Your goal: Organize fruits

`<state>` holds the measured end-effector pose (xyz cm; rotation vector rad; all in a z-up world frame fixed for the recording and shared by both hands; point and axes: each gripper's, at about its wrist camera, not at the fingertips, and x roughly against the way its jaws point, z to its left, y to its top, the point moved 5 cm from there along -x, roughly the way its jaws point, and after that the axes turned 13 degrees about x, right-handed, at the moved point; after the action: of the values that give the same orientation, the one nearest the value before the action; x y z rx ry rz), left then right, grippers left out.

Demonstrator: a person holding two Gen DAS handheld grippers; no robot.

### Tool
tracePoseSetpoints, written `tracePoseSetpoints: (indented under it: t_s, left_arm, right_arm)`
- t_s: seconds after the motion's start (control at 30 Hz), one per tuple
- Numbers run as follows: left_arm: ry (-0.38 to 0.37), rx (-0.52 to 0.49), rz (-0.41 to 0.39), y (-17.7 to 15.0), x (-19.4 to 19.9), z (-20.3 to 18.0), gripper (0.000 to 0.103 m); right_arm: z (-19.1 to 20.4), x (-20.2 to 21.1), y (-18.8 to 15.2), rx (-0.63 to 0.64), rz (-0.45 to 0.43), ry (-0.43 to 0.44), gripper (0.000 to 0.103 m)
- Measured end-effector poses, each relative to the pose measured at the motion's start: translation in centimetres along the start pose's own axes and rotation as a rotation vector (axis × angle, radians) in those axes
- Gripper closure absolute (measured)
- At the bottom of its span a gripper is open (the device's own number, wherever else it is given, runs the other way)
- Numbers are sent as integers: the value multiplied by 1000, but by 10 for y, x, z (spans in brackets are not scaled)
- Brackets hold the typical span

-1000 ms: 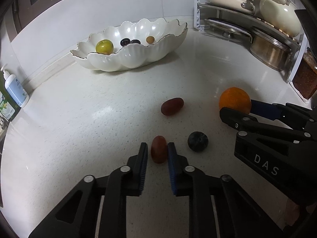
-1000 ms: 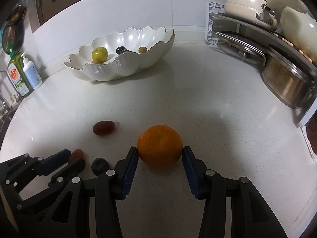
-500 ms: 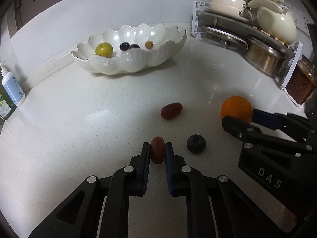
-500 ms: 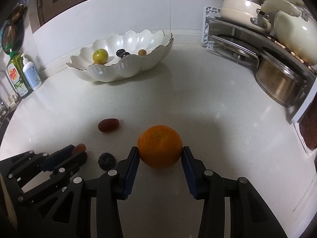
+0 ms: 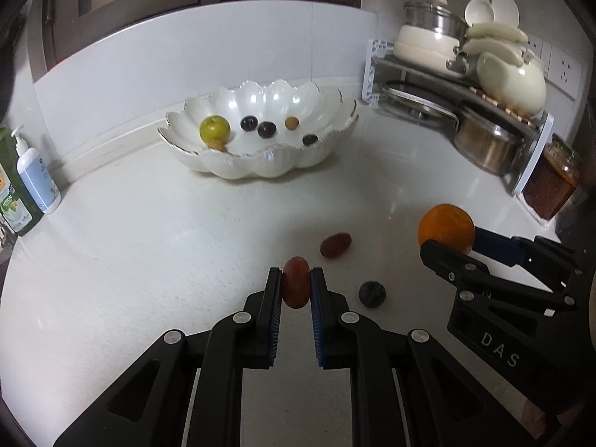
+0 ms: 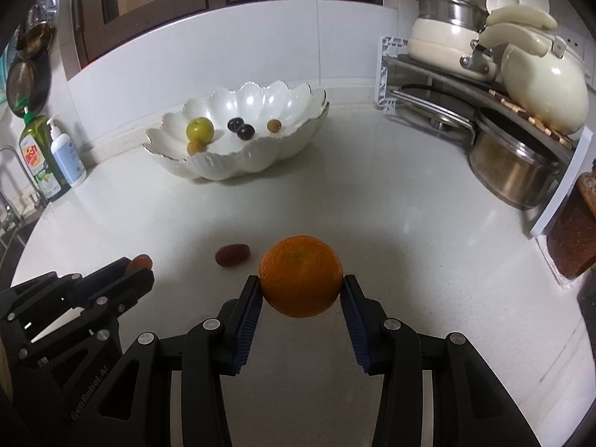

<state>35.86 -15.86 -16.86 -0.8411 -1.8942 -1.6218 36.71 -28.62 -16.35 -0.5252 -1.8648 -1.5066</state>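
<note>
Now our left gripper (image 5: 296, 287) pinches a small reddish-brown oval fruit (image 5: 296, 286); our right gripper (image 6: 301, 290) clamps a round orange (image 6: 301, 276). Ahead, the white scalloped ceramic bowl (image 5: 260, 165) holds a green apple (image 5: 214, 128) and small dark fruits (image 5: 266, 129).

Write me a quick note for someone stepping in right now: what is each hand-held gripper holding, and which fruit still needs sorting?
Left hand-held gripper: shut on a reddish-brown oval fruit.
Right hand-held gripper: shut on the orange.
Done: a green apple and several small fruits lie in the white scalloped bowl.
Left: bowl both held fruits, then the second reddish fruit and the dark round fruit on the counter.
</note>
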Motion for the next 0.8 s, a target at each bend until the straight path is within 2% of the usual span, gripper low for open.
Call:
tracePoseSetpoints:
  t_s: [0.27, 0.8]
  left_arm:
    - [-8, -9, -50, 24, 21, 13, 87]
    - [-77, 6, -125, 62, 57, 30, 87]
  right_arm:
    - [13, 17, 14, -7, -30, -4, 58]
    - [32, 45, 45, -31, -88, -31, 58]
